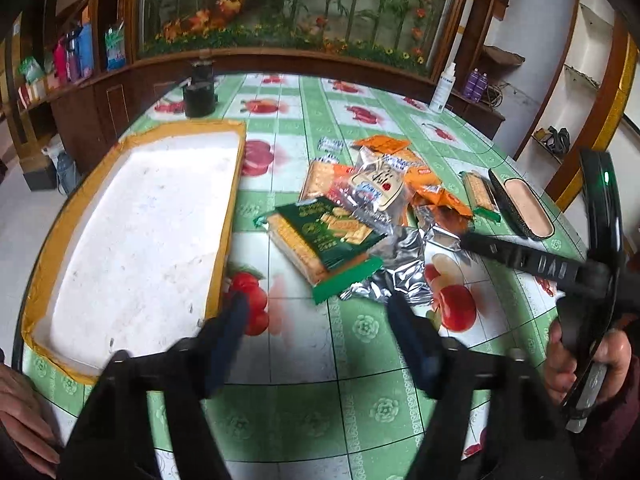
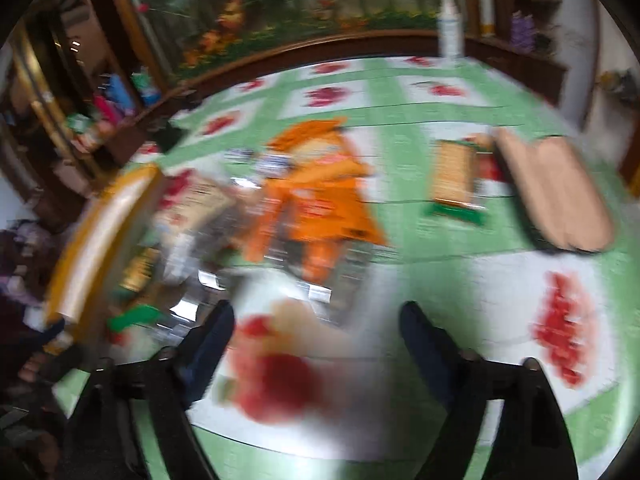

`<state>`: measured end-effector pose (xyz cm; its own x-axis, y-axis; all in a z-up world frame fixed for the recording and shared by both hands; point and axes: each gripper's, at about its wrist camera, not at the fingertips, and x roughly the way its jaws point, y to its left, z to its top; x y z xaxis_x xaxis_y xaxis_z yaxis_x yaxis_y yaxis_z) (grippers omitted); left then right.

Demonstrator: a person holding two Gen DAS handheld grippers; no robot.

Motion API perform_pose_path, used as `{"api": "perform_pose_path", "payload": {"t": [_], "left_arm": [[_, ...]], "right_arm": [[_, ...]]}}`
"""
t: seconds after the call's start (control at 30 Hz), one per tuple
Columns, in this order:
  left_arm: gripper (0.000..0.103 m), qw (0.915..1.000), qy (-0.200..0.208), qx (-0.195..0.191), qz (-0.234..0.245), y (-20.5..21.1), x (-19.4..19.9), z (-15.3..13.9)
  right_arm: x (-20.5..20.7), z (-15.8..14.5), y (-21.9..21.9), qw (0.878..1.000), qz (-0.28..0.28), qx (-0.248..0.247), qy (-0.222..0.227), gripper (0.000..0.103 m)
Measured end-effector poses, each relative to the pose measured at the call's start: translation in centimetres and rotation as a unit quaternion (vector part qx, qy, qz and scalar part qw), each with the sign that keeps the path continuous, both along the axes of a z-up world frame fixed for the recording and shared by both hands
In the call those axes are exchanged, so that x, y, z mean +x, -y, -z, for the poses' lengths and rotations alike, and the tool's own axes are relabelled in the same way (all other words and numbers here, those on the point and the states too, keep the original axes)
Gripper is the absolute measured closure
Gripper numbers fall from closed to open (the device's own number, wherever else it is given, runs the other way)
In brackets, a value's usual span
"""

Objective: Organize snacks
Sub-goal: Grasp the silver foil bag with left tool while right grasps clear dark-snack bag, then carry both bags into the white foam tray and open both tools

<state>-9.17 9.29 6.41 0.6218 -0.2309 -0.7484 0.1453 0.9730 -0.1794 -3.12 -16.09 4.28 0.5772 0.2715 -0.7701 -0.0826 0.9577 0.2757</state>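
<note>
A pile of snack packets lies mid-table: a green cracker pack (image 1: 320, 240) in front, a silver foil wrapper (image 1: 400, 268), a clear-wrapped cake (image 1: 376, 188) and orange packs (image 1: 436, 200) behind. A white foam box with yellow tape (image 1: 144, 232) stands to the left and holds nothing. My left gripper (image 1: 320, 312) is open and empty, just short of the green pack. My right gripper (image 2: 316, 320) is open and empty above the tablecloth; its view is blurred, with the orange packs (image 2: 320, 200) ahead. It also shows in the left wrist view (image 1: 520, 256), reaching toward the pile.
A slim cracker pack (image 1: 480, 192) and a dark oblong tray (image 1: 524, 208) lie right of the pile. A black jar (image 1: 199, 96) and a white spray bottle (image 1: 442, 88) stand at the far edge. The table (image 1: 320, 400) has a green fruit-print cloth. Wooden shelves surround it.
</note>
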Motion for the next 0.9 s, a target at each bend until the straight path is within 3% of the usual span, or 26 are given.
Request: {"api": "perform_pose_path", "payload": {"t": [0.13, 0.23, 0.33, 0.43, 0.57, 0.73, 0.9], "left_arm": [[0.037, 0.9999, 0.002, -0.009, -0.008, -1.1, -0.1, -0.2], [0.037, 0.9999, 0.003, -0.014, -0.01, -1.8, -0.3, -0.3], [0.037, 0.9998, 0.016, 0.012, -0.004, -1.6, -0.6, -0.4], [0.037, 0.9995, 0.021, 0.023, 0.004, -1.7, -0.6, -0.5], [0.037, 0.9994, 0.02, 0.027, 0.013, -1.8, -0.1, -0.5], [0.037, 0.9992, 0.016, 0.028, 0.024, -1.5, 0.6, -0.4], [0.037, 0.9981, 0.019, 0.035, 0.046, 0.0, 1.5, -0.8]], "right_arm": [[2.2, -0.3, -1.7, 0.996, -0.011, 0.091, -0.017, 0.019], [4.8, 0.1, -2.7, 0.989, 0.02, 0.135, -0.049, 0.018], [7.0, 1.0, -4.8, 0.987, 0.044, 0.132, -0.082, 0.013], [7.8, 0.7, -6.8, 0.991, 0.052, 0.092, -0.081, 0.013], [8.1, 0.3, -8.2, 0.995, 0.023, 0.069, -0.067, 0.049], [6.6, 0.1, -7.3, 0.997, 0.006, 0.066, -0.047, 0.055], [4.8, 0.3, -3.9, 0.992, 0.023, 0.117, -0.035, 0.059]]}}
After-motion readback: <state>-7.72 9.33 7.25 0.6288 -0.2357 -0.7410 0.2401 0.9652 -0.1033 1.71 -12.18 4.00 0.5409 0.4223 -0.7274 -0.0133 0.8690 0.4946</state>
